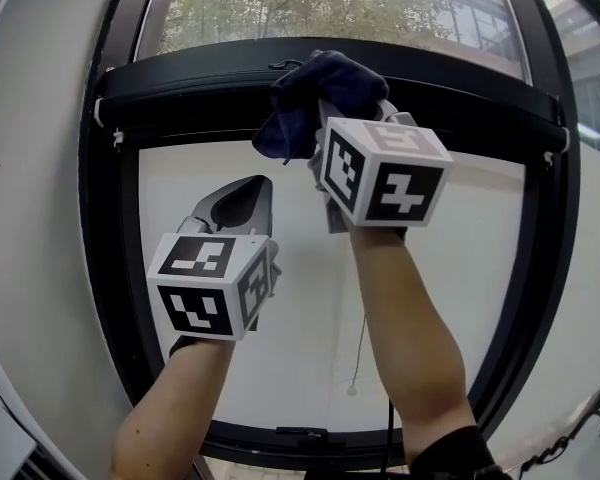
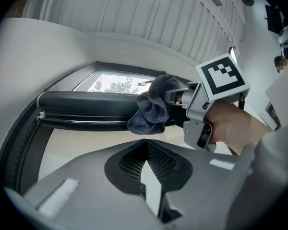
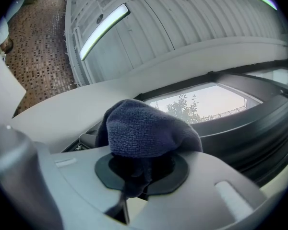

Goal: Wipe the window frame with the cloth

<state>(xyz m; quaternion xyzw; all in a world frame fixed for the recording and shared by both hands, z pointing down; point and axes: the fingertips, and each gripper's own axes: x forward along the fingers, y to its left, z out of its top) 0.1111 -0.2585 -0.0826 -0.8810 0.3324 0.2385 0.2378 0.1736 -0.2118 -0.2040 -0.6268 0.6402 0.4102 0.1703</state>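
The right gripper (image 3: pixel 134 174) pinches the blue cloth (image 3: pixel 149 128) at the sideways-running window frame crossbar (image 1: pixel 180 83); the left gripper (image 1: pixel 238 203), pressed together, hangs lower.

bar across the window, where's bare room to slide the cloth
Bare bar runs from the cloth left to the frame, and right of the right gripper too. Crowded mid-bar; the left gripper sits just below.

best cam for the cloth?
Right gripper view: the cloth fills the middle, bunched in the right claw. Left gripper view shows it small, at the window frame; head view, partly hidden by that claw.
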